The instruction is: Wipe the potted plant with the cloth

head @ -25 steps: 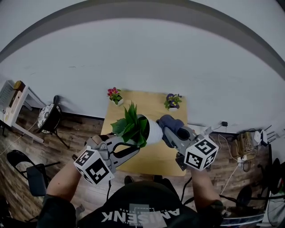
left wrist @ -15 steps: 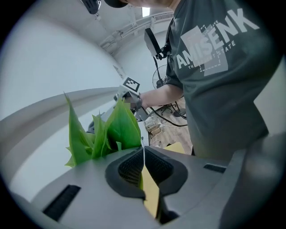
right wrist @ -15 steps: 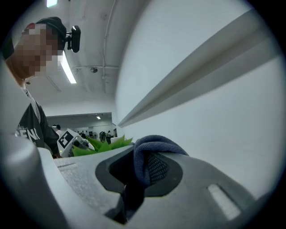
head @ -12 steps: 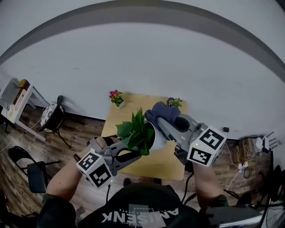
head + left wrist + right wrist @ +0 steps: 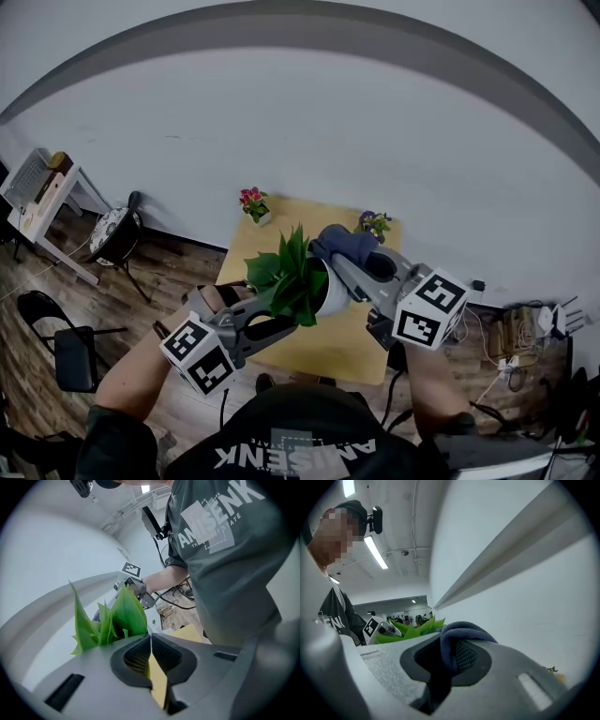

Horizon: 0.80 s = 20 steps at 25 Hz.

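Observation:
The potted plant has broad green leaves (image 5: 286, 274) in a white pot (image 5: 332, 291), and it sits between my two grippers above the wooden table (image 5: 352, 349). My left gripper (image 5: 284, 313) comes in from below the leaves. It is shut, with a thin green leaf edge (image 5: 147, 666) pinched in the seam of its jaws, and more leaves (image 5: 123, 613) stand just beyond its tips. My right gripper (image 5: 341, 266) is shut on a dark blue cloth (image 5: 346, 244), which bulges out over the jaws (image 5: 461, 637). The cloth rests by the top of the plant, at the pot's far side.
Two small flower pots stand at the table's far edge, one red (image 5: 251, 202) and one purple (image 5: 375, 225). A white wall runs behind the table. Chairs (image 5: 114, 236) stand on the wood floor at the left, and cables and a power strip (image 5: 520, 328) lie at the right.
My right gripper has lifted the cloth from beside the pot up to the top of the plant. The left gripper has stayed under the leaves, rolling slightly.

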Tool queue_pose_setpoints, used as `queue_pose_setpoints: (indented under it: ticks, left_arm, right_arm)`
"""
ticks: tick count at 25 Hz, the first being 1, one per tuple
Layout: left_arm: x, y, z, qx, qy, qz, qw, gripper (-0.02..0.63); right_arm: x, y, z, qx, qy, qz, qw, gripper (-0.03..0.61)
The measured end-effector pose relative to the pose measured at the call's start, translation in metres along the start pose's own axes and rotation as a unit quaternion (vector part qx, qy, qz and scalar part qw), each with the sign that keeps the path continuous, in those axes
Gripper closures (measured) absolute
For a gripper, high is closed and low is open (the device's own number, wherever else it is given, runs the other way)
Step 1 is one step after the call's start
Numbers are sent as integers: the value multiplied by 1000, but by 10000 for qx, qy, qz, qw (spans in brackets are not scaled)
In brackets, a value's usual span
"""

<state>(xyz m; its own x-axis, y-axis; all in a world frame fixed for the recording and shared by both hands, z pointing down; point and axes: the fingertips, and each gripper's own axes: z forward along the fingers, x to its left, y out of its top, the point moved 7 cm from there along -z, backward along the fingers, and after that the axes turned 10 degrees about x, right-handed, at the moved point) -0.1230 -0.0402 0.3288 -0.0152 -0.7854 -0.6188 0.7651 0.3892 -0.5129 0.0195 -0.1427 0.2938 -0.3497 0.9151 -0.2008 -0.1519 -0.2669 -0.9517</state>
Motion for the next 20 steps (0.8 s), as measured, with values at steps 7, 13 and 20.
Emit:
queue_pose_setpoints:
  ticks: [7,13,20]
  left_arm:
    - [0,-5,7,137,-47,124,9998,604]
    - [-1,-3,11,171,-218,218,9994,604]
    - [-2,-1,16,178,-400,519,9977,606]
  right_arm:
    - [-26,-42,-7,260,-63,515,9983,535]
    - [-39,-78,-18,552,-156,969,9936,535]
    - [-52,-81,-29,700,-99,904,9934,535]
